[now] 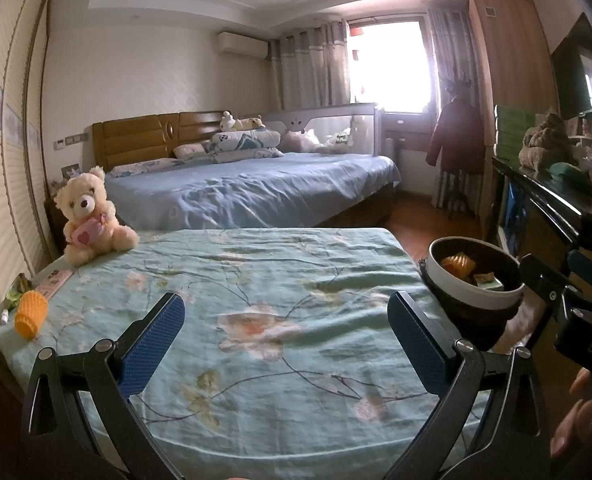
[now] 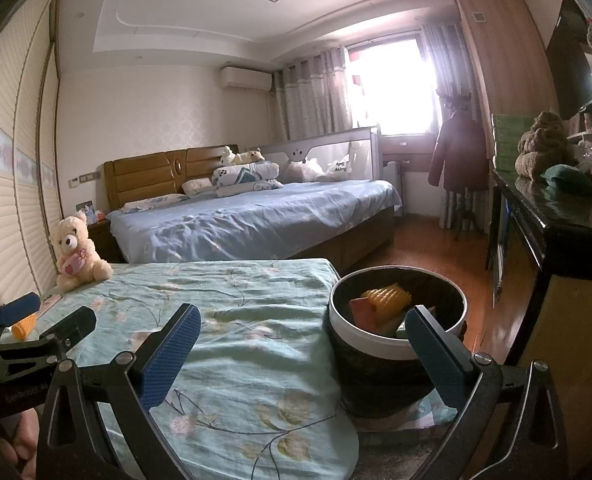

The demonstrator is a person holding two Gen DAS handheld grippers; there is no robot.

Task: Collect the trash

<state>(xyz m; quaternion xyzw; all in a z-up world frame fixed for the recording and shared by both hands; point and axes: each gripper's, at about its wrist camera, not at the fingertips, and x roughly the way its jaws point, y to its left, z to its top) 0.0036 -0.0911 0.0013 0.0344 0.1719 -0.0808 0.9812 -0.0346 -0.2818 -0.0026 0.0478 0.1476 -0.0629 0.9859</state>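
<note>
An orange foam net [image 1: 31, 314] lies near the left edge of the teal floral cover [image 1: 256, 280]. A green wrapper [image 1: 16, 292] and a small white scrap [image 1: 4, 316] sit beside it. A round bin with a white rim [image 1: 475, 280] stands off the cover's right edge; it holds another orange net [image 2: 387, 300] and paper scraps. My left gripper [image 1: 288, 340] hovers open over the middle of the cover with nothing between its fingers. My right gripper [image 2: 303, 354] is open too, its right finger in front of the bin [image 2: 395, 344].
A cream teddy bear [image 1: 90, 216] sits at the cover's far left corner, with a pink strip [image 1: 54, 282] near it. A blue bed [image 1: 248, 192] lies beyond. A dark cabinet [image 2: 555, 216] lines the right wall, with wooden floor [image 2: 435, 248] between.
</note>
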